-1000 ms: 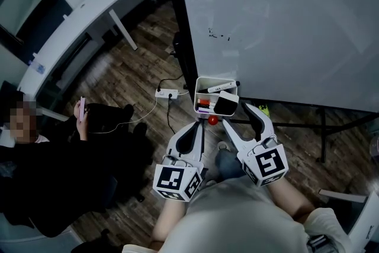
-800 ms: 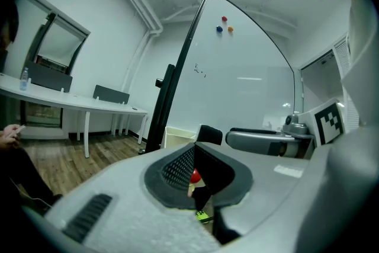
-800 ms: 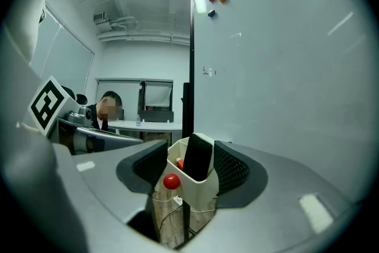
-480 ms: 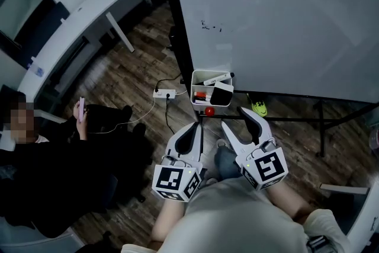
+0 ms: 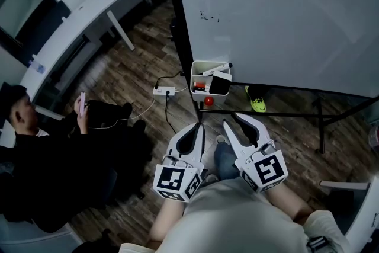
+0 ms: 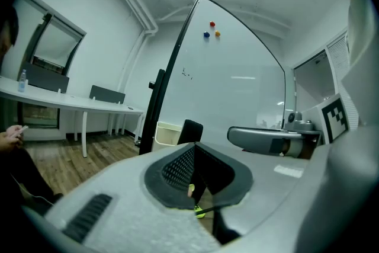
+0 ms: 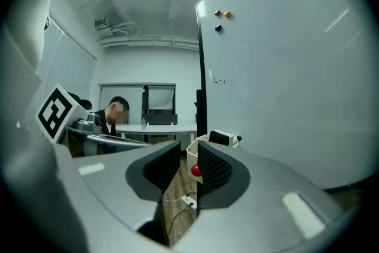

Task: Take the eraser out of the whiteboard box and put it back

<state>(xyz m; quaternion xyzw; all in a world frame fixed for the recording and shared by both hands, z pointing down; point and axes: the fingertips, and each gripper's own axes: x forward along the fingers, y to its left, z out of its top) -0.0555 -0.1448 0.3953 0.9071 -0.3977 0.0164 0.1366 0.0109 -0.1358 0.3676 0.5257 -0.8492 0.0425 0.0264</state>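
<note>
The white whiteboard box (image 5: 201,66) hangs at the lower left corner of the whiteboard (image 5: 284,15). The black eraser (image 5: 220,85) stands in its right side, beside some markers (image 5: 212,70). A red ball (image 5: 208,101) sits just under the box. Both grippers are held level, short of the box and apart from it. My left gripper (image 5: 199,126) has its jaws together with nothing in them. My right gripper (image 5: 232,119) has just been closing; a narrow gap remains between its pads and nothing is in it. The right gripper view shows the eraser (image 7: 220,138) and ball (image 7: 195,170) beyond the right gripper (image 7: 188,157).
A person in black (image 5: 53,145) sits at the left holding a phone. A power strip (image 5: 164,91) with cables lies on the wooden floor. A long white desk (image 5: 89,15) runs along the far left. A green object (image 5: 257,105) lies under the board's black stand bar.
Both grippers have drawn back from the box, which now lies farther from the fingertips. The right jaws have narrowed from wide open. The eraser stays in the box.
</note>
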